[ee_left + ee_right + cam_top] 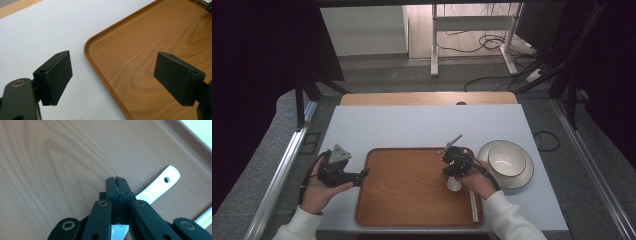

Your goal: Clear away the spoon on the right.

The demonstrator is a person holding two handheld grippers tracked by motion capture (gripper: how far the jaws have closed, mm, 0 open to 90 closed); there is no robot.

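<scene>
A wooden tray (407,200) lies at the table's front middle. A white ceramic spoon (454,184) rests on it near its right side, handle (160,185) pointing away to the right in the right gripper view. My right gripper (454,172) points down just over the spoon; its jaws (116,180) are pressed together at the tips, and the spoon passes underneath them. I cannot tell whether they touch it. My left gripper (362,174) is held level at the tray's left edge (100,72), open, one pad over the white table and one over the tray, nothing between them.
A white bowl (507,159) sits on a plate (522,179) right of the tray. Pale chopsticks (473,205) lie along the tray's right edge, one end (205,218) showing beside the spoon. The white table top (422,125) stretches behind the tray.
</scene>
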